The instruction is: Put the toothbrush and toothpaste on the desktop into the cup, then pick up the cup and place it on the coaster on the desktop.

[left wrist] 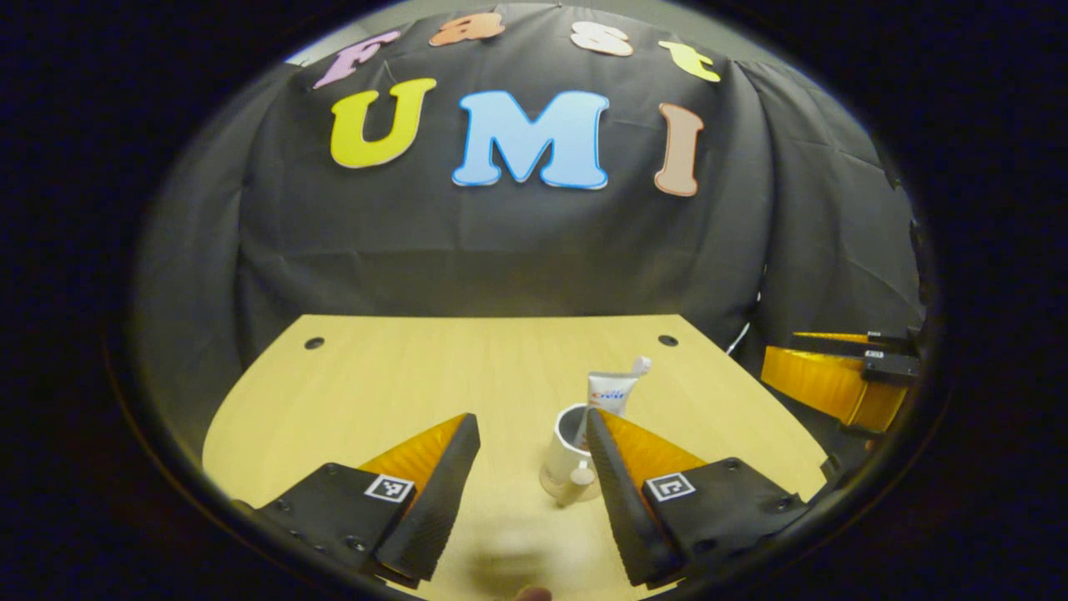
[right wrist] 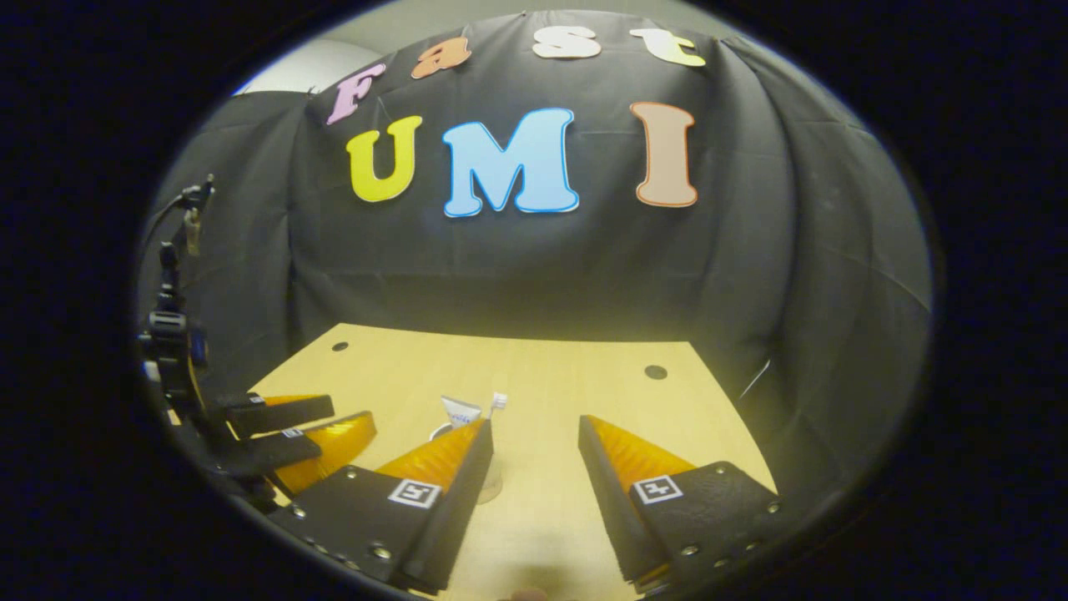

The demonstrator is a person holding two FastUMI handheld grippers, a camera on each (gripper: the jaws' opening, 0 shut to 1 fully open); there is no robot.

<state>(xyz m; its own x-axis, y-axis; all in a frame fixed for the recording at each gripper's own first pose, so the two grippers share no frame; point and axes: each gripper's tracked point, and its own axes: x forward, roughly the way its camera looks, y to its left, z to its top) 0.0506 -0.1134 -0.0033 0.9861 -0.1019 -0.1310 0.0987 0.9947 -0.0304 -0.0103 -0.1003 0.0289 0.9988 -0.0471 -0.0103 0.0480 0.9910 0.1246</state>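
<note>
Left gripper view: a pale wood-grain tabletop (left wrist: 375,376) with a curved near edge fills the lower half. Two small dark round holes sit near its far corners, one at the left (left wrist: 314,343) and one at the right (left wrist: 667,340). Behind the tabletop hangs a black cloth wall (left wrist: 501,250), creased in vertical folds, with a strip of pale room wall visible above it at the upper left. The left gripper (left wrist: 532,421) reaches in from the bottom, jaws spread wide and holding nothing. A white cup (left wrist: 567,455) stands upright on the tabletop, just beside the inner edge of the right-hand finger, which partly covers it. The cup rests on a round, pale coaster (left wrist: 559,494) whose rim shows at its base. A white toothpaste tube (left wrist: 612,391) stands tilted in the cup, and the white toothbrush head (left wrist: 641,365) pokes up behind it. At the far right edge, off the tabletop, the other gripper (left wrist: 843,371) shows.

Right gripper view: the same pale tabletop (right wrist: 567,392) and black cloth wall (right wrist: 584,267) appear, with a dark hole at the far left (right wrist: 340,345) and another at the far right (right wrist: 656,371). The right gripper (right wrist: 534,430) has its jaws spread wide and empty above bare wood. Its left-hand finger hides most of the cup (right wrist: 438,431); the toothpaste tube (right wrist: 460,411) and toothbrush head (right wrist: 499,401) rise above it. The left gripper (right wrist: 300,426) shows at the left edge, with cabling above.
</note>
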